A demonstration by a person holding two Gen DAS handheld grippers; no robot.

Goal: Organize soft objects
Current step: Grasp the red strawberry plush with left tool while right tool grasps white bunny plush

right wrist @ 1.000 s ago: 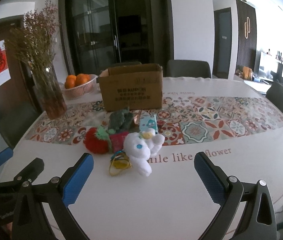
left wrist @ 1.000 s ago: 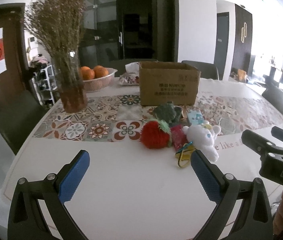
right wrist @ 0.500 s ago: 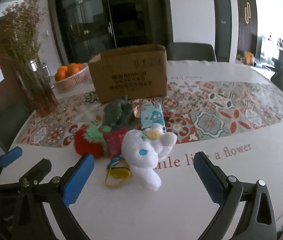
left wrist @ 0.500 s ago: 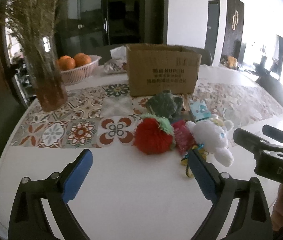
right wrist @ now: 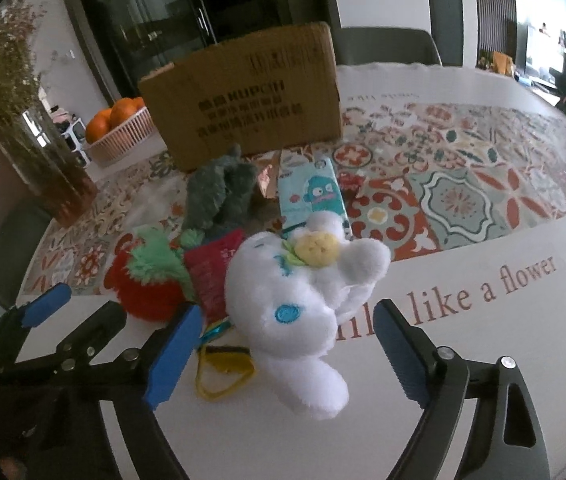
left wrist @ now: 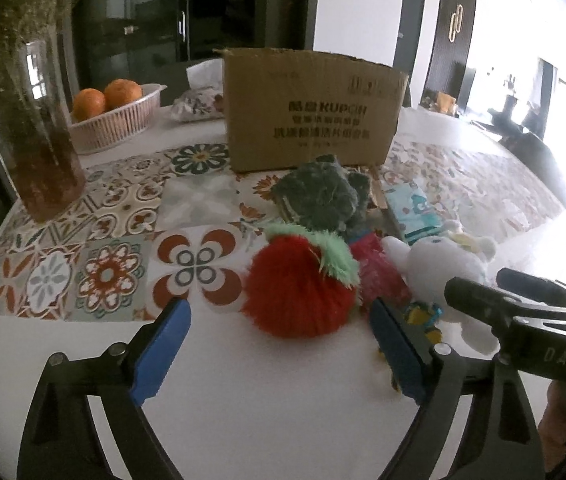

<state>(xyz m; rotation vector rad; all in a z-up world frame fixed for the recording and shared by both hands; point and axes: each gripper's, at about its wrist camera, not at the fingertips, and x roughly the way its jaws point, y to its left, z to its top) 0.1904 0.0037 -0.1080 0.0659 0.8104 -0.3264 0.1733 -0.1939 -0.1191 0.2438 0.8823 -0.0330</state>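
Two grippers hang low over the table (left wrist: 243, 400), and no toy has been put away yet, as far as I can tell.

Far on the left stands a glass vase (left wrist: 31, 132) with dry flowers. Next to it is a basket of oranges (left wrist: 115, 116). Behind the toys, in the middle, sits the cardboard box (left wrist: 311, 108). I think the soft things should go in there, but I cannot see inside it, so it may or may not have things in it.

The left gripper (left wrist: 279, 344) is spread wide with nothing in it. The fuzzy red strawberry (left wrist: 303, 288) lies just in front of it, on the table. Behind the strawberry is a dark green plush (left wrist: 319, 192). A small red pouch (right wrist: 215, 276) is squeezed between the strawberry and the white plush.

The white plush (right wrist: 303, 304) lies on its side, near some yellow and blue bits (right wrist: 223, 364). The right gripper (right wrist: 287, 356) is spread wide too, and the white plush lies between its blue pads (right wrist: 171, 356), but they do not squeeze it. A light blue packet (right wrist: 311, 196) lies behind the white plush.

All the soft things sit in one pile in front of the box. So the job looks just begun. Each toy has to be grabbed, lifted and dropped in the box.
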